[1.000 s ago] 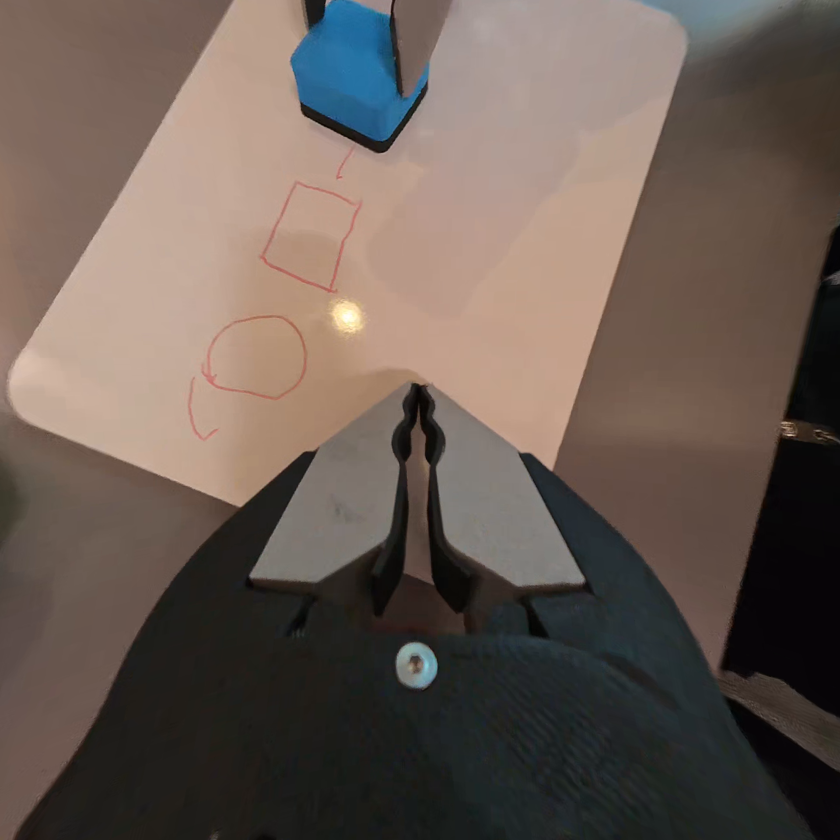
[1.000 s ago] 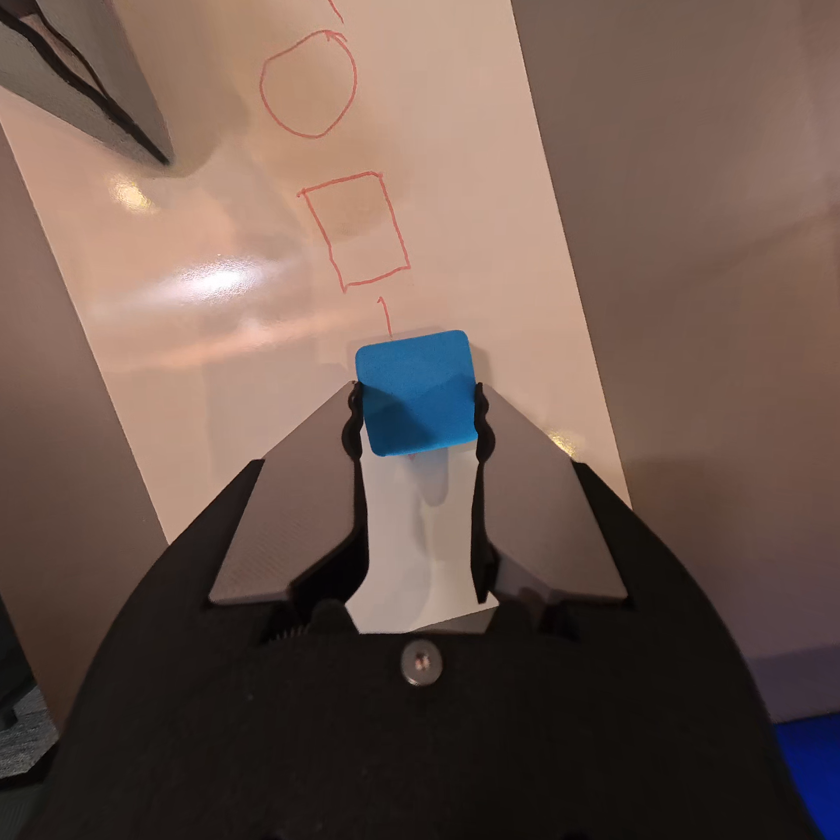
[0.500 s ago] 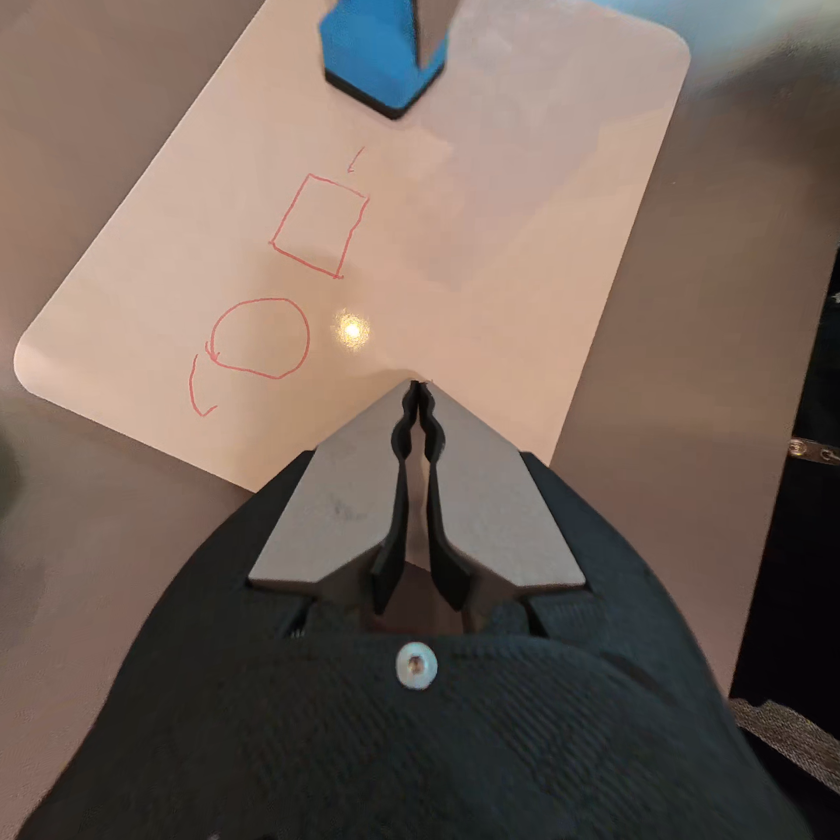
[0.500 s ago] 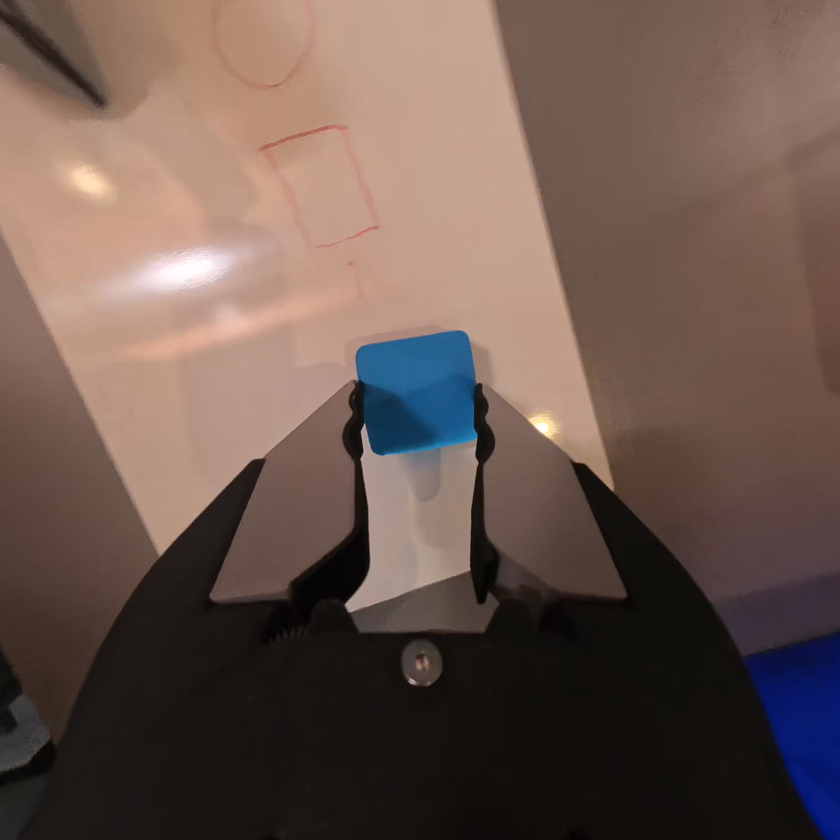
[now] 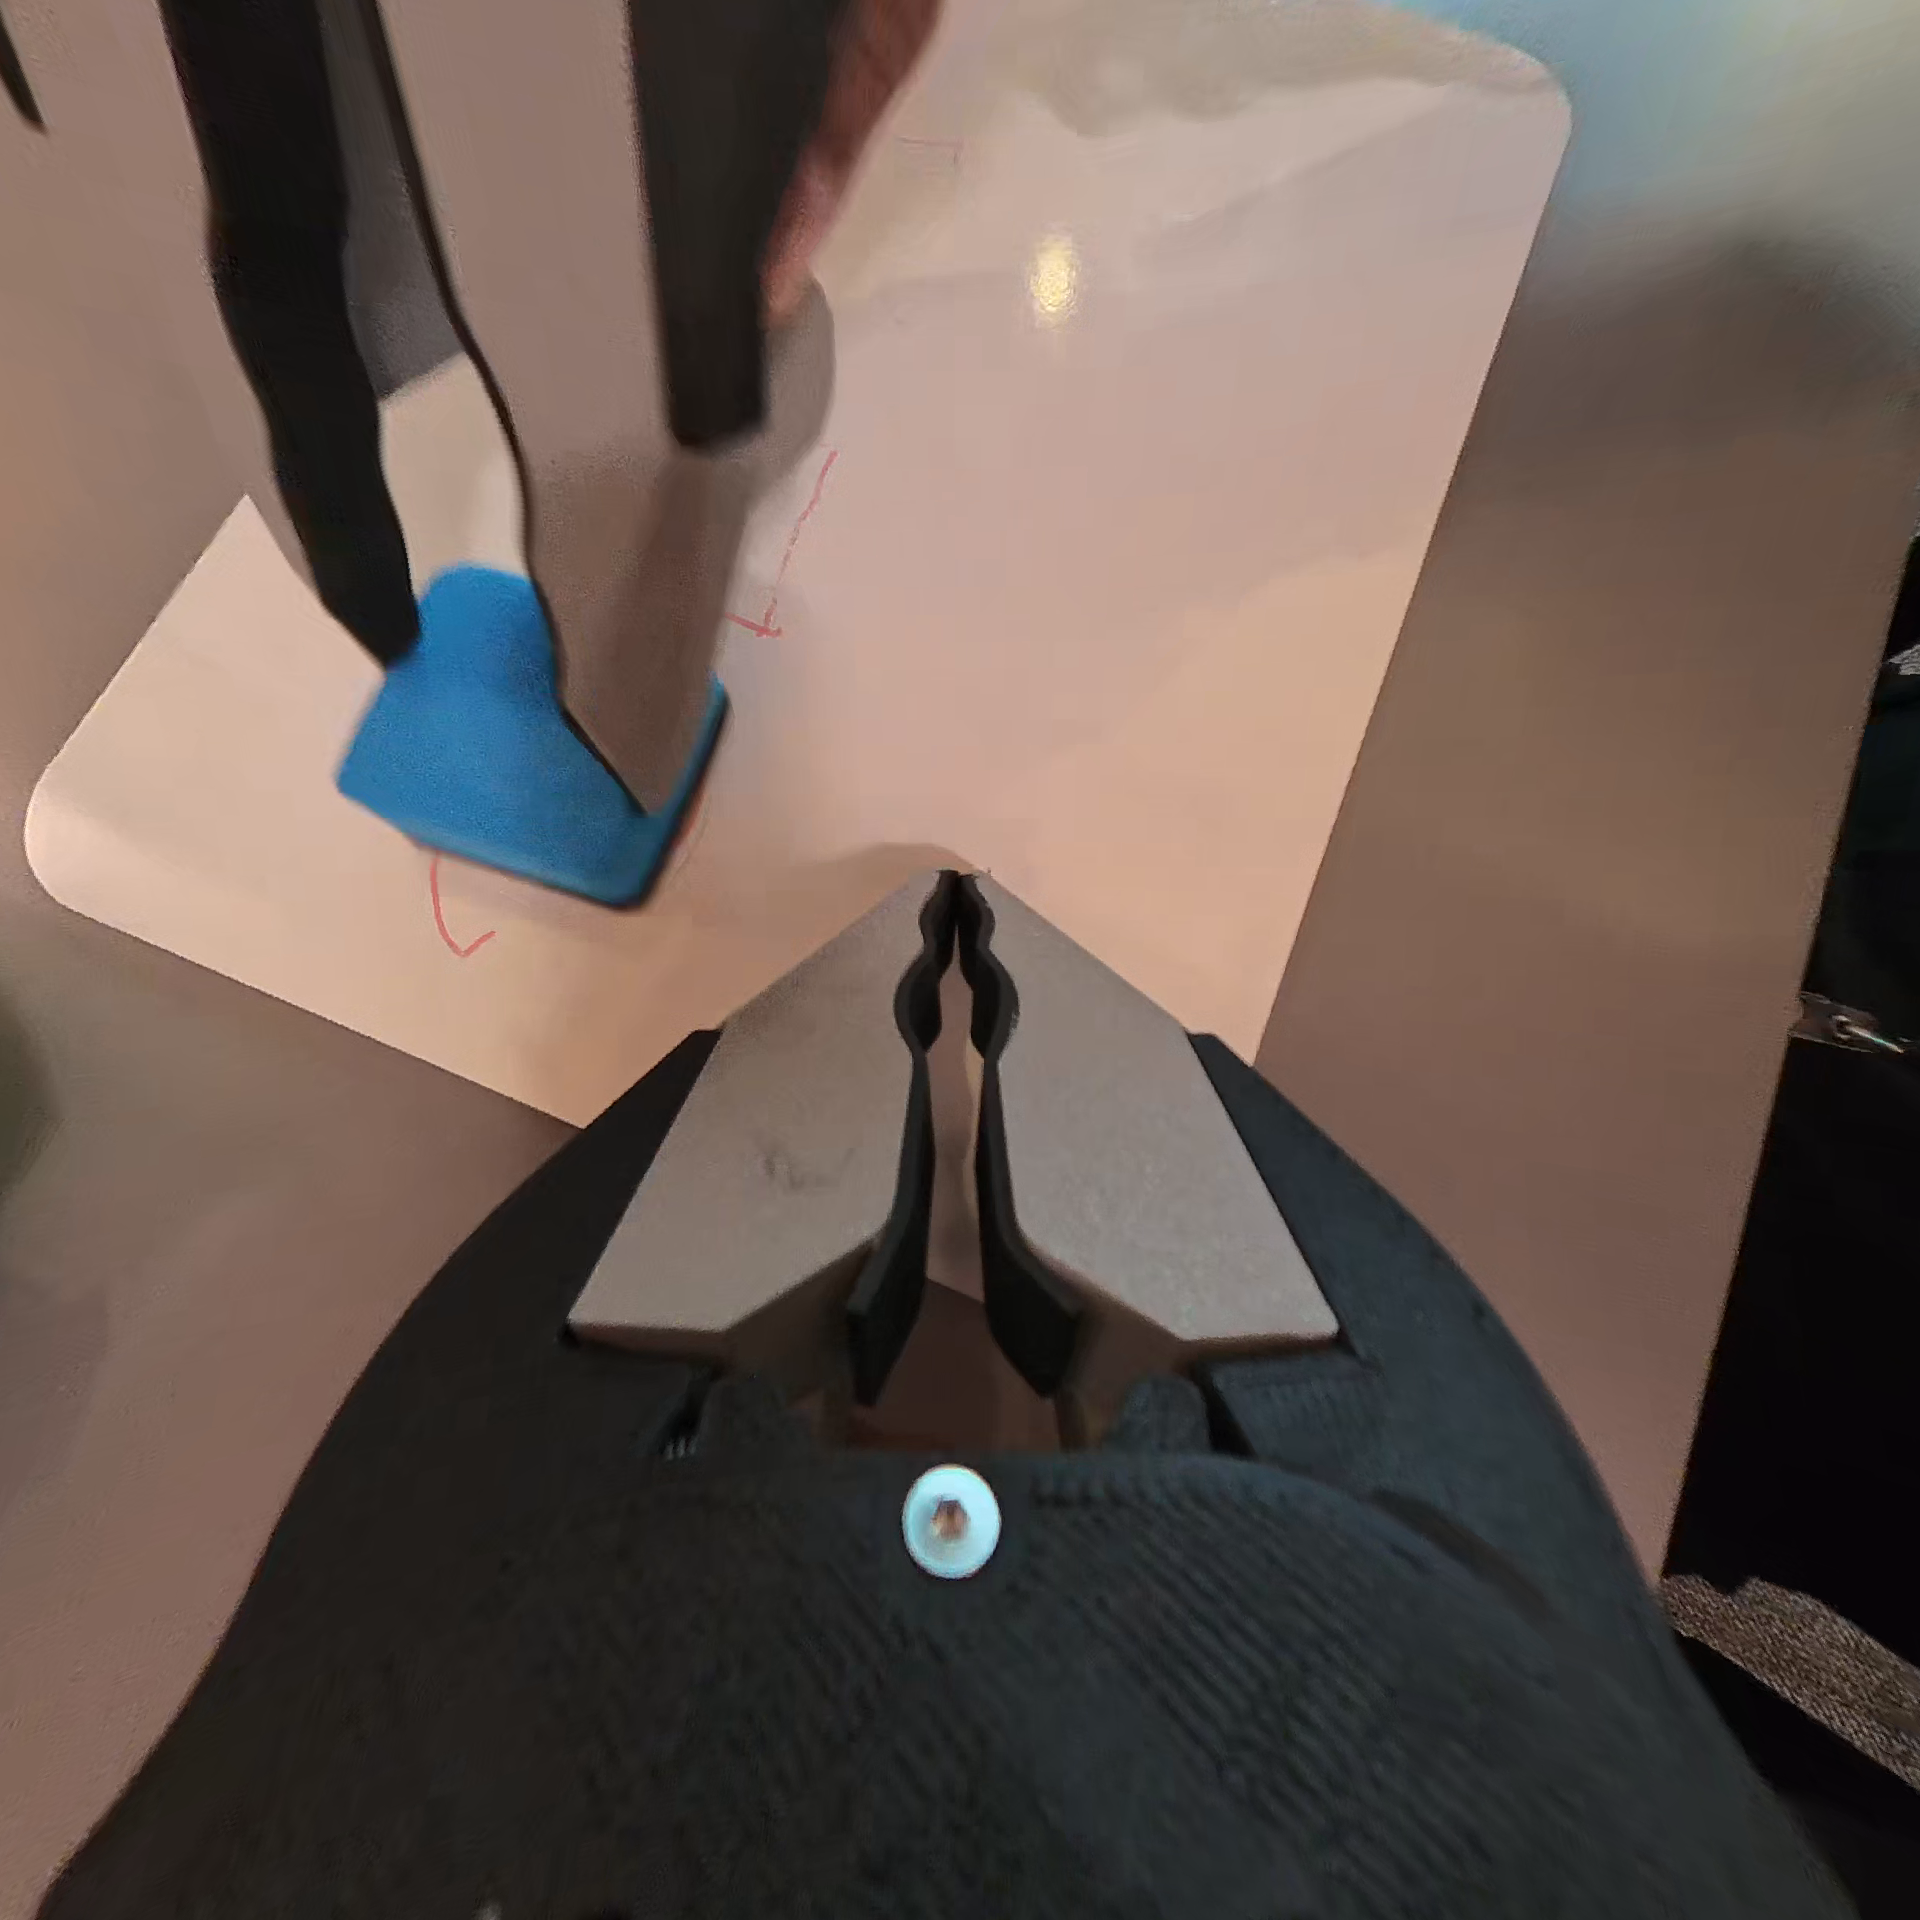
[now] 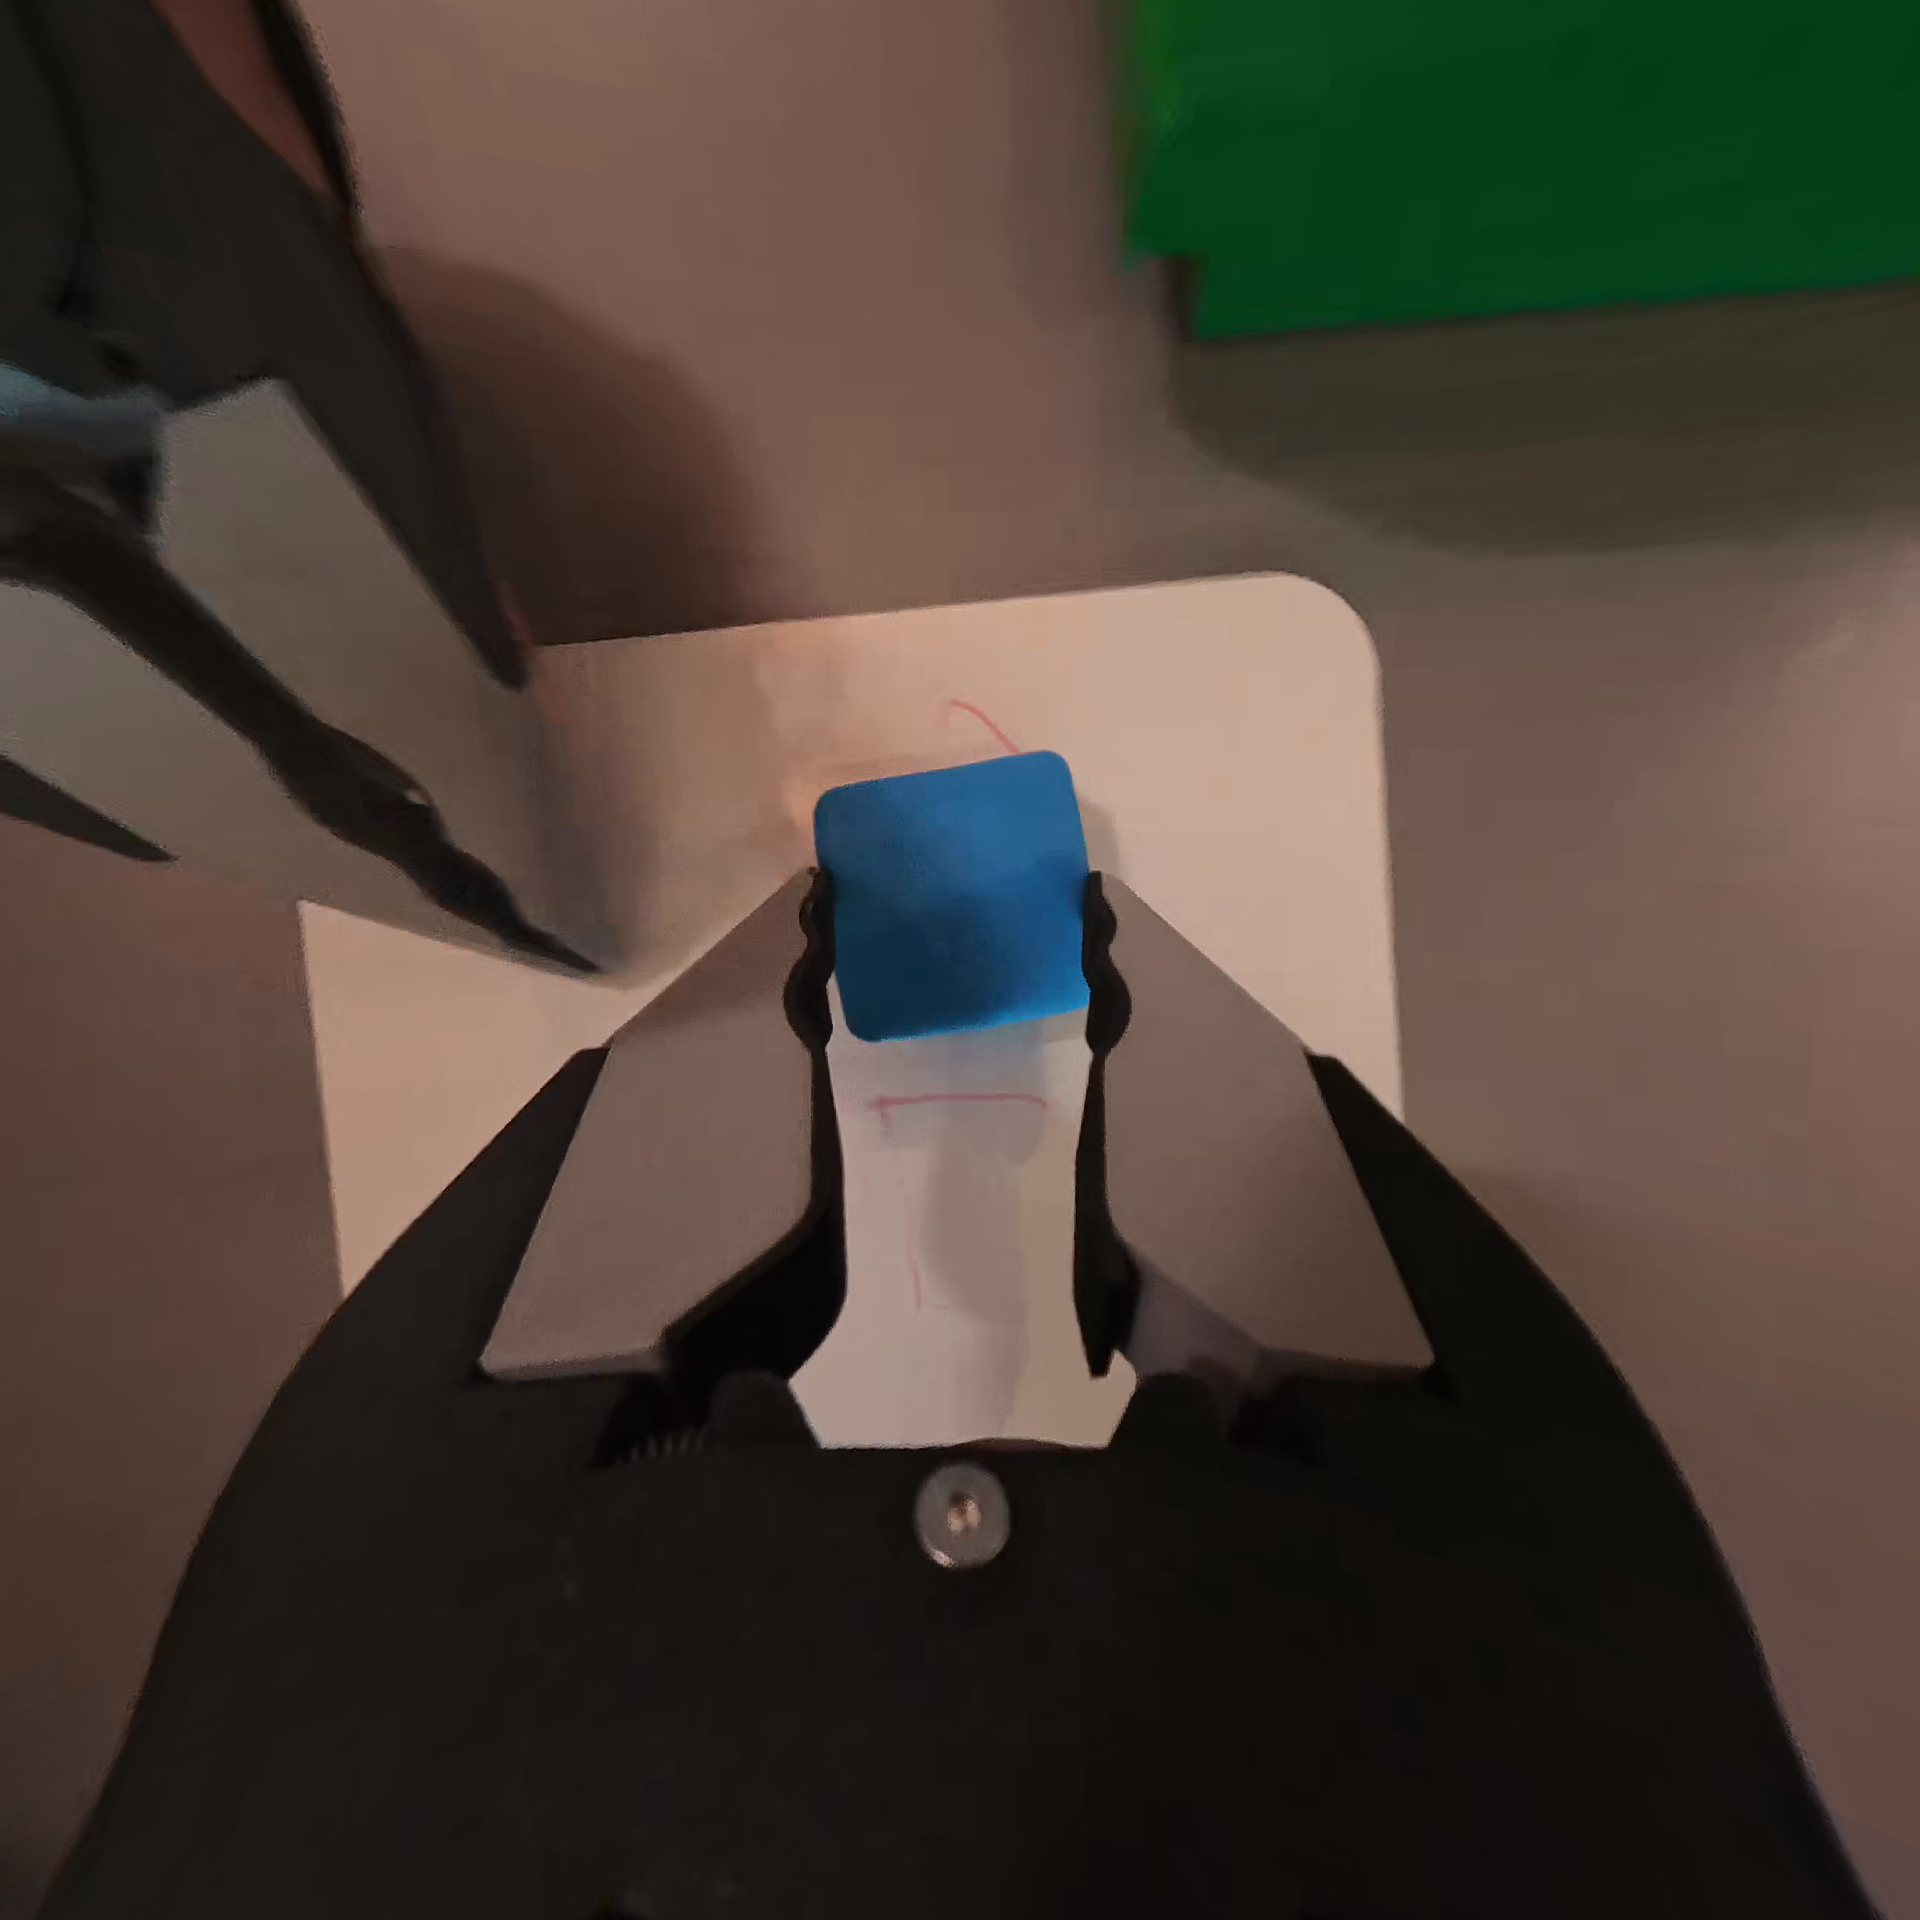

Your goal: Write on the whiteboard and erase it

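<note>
Right gripper presses blue eraser onto whiteboard

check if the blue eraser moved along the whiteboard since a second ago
Yes. In the left wrist view the blue eraser went from the whiteboard's far end to its near left corner, where the circle was drawn.

Smooth brown tabletop under warm light, blurred green block at its far side, dark furniture along one edge

Right tongs tilted downward, jaws spread and clamped; left tongs level, jaws together, empty.
</note>
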Motion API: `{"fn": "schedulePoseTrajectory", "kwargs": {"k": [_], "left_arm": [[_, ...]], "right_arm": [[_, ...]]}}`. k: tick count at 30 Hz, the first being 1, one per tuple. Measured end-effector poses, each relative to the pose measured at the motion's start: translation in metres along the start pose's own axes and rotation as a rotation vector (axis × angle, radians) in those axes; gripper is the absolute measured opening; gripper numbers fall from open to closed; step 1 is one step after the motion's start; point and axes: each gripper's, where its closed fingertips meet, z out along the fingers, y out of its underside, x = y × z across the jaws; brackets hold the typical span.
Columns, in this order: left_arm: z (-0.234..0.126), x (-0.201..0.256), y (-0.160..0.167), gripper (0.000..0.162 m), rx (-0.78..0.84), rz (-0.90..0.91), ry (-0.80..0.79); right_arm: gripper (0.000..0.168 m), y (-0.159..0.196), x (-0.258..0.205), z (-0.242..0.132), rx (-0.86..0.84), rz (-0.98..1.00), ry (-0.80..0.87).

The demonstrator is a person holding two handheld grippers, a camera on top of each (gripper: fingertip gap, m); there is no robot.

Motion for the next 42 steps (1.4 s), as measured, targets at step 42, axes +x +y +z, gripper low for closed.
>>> {"fn": "schedulePoseTrajectory", "kwargs": {"k": [42], "left_arm": [[-0.001,0.0,0.001,0.0,0.009,-0.039,-0.008]], "right_arm": [[0.045,0.028,-0.021,-0.014,-0.044,-0.066,0.042]]}}
